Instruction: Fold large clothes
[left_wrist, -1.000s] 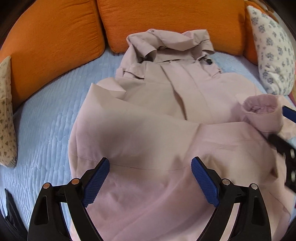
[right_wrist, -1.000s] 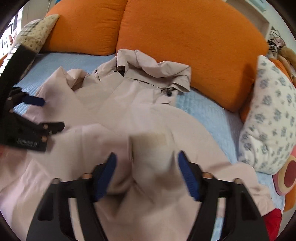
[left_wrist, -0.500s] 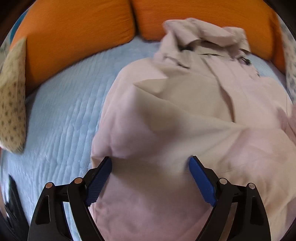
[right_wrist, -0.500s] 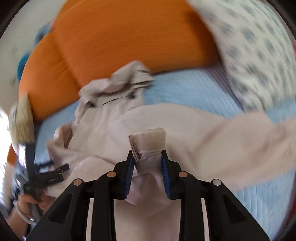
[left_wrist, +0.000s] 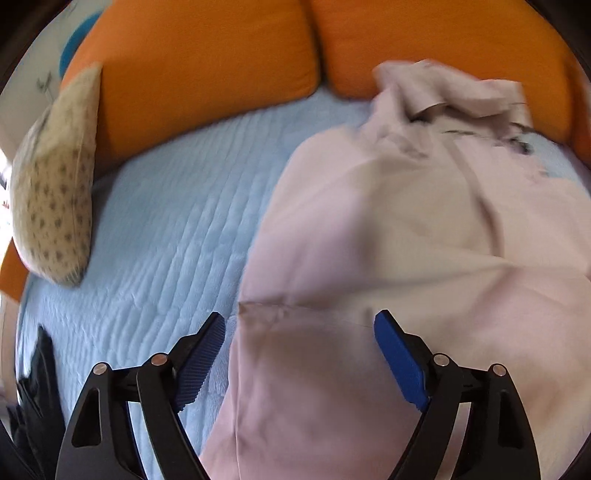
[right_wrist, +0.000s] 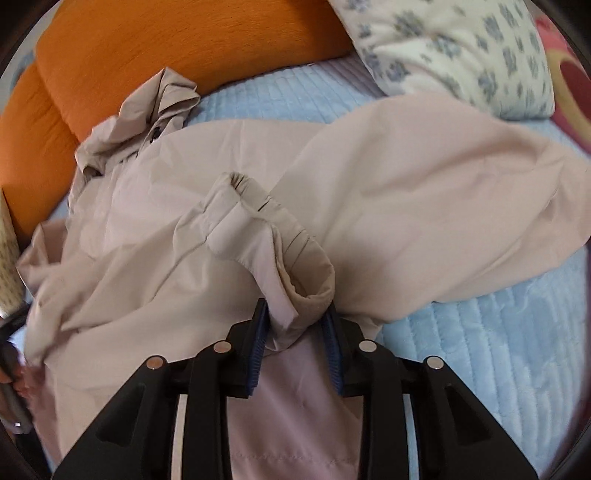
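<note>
While the pale pink coat (right_wrist: 207, 229) is spread across the blue quilted bed (left_wrist: 155, 229), its sleeve cuff (right_wrist: 295, 280) is seemingly clamped by the opening right gripper (right_wrist: 295, 354); the left gripper (left_wrist: 299, 354) is held wide above the coat's blurred edge, fingers (left_wrist: 399, 362) apart.

I am working in a home, over a bed or daybed in a living or sleeping room. A pale blue quilted cover (left_wrist: 155, 236) is spread over the soft surface. Big orange cushions (left_wrist: 207, 62) line its back edge. A beige patterned pillow (left_wrist: 55, 184) leans at one side, and a white pillow with grey-blue flowers (right_wrist: 458, 55) sits at the other.
</note>
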